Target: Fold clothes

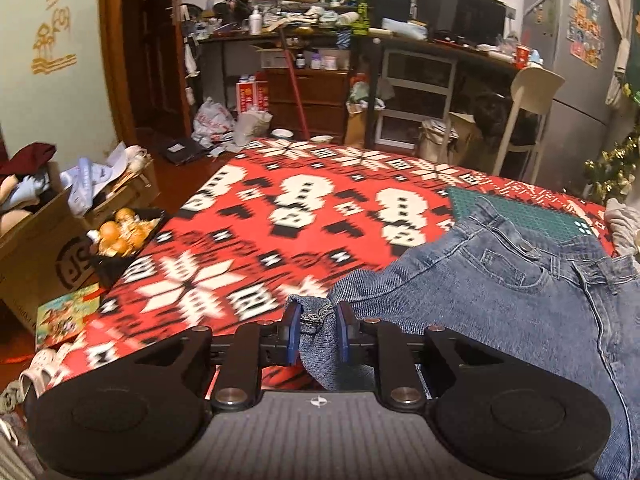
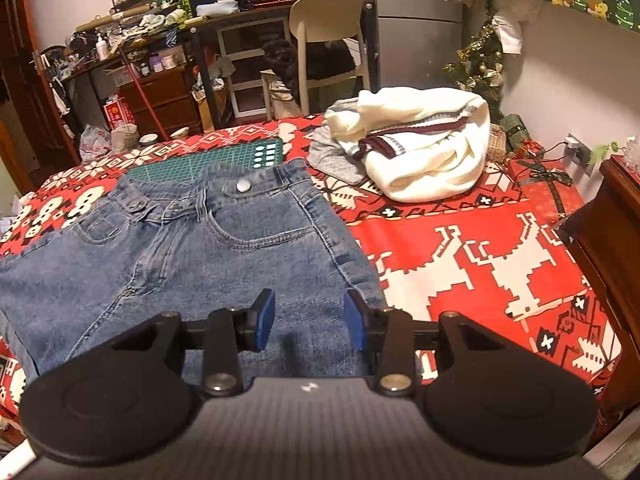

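Setting: a table under a red, white and black snowflake-and-reindeer patterned cloth (image 2: pixel 460 248) in a cluttered room.
Garment: a pair of blue stonewashed denim jeans (image 2: pixel 192 248) lies spread front-up on the cloth, waistband and silver metal button (image 2: pixel 243 186) toward 12 o'clock in the right wrist view.
Left tool: the black left gripper with blue pads (image 1: pixel 318 330) is clamped on a bunched hem end of the jeans (image 1: pixel 500 292), a fold of denim pinched between its pads and hanging below them, at 6 o'clock in its own view.
Right tool: the black right gripper with blue pads (image 2: pixel 310 320) hangs over the lower part of the jeans, its jaws apart and nothing pinched between them; whether the pads touch the denim cannot be told.
Under the waistband: a green gridded cutting mat (image 2: pixel 212 162), partly covered by the jeans, toward 11 o'clock.
Also on the cloth: a cream knit sweater with maroon stripes (image 2: pixel 424 140) heaped at 1 o'clock, resting against a grey crumpled garment (image 2: pixel 332 156).
Beyond the table: a cream plastic chair (image 2: pixel 332 36) at 12 o'clock.
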`<state>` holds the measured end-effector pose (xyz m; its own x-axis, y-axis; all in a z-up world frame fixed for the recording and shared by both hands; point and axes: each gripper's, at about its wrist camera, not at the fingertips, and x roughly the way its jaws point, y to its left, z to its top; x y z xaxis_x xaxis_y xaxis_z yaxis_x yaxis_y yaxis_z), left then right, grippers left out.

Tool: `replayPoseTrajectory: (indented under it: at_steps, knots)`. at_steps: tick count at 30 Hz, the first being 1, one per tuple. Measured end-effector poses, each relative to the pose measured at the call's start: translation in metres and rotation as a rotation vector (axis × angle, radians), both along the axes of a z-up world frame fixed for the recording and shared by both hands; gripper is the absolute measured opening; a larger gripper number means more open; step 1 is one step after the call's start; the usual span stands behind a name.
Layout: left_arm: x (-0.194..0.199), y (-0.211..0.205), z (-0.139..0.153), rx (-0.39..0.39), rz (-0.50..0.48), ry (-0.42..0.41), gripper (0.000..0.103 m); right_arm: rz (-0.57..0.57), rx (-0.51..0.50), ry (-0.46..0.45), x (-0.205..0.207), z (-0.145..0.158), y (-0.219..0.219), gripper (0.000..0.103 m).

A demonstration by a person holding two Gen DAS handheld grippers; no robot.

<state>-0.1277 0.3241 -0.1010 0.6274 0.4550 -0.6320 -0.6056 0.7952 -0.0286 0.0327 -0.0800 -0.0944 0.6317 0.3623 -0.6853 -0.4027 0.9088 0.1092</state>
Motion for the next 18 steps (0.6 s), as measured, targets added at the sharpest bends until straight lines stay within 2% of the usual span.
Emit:
replayPoseTrajectory:
  at_steps: [6, 11, 13, 18]
  knots:
    - [-0.031, -0.002, -0.001, -0.031, 0.035, 0.004, 0.019, 0.018, 0.009, 0.003, -0.004, -0.001, 0.003, 0.042]
    - [-0.041, -0.006, -0.006, -0.051, 0.022, 0.014, 0.02, 0.029, 0.016, 0.013, -0.006, -0.005, 0.007, 0.044]
    - [-0.043, -0.007, -0.006, -0.061, 0.018, 0.006, 0.021, 0.038, 0.015, 0.012, -0.008, -0.006, 0.009, 0.048]
    - [-0.056, -0.005, -0.003, -0.105, 0.051, -0.039, 0.033, 0.065, 0.004, 0.0, -0.013, -0.006, 0.014, 0.062]
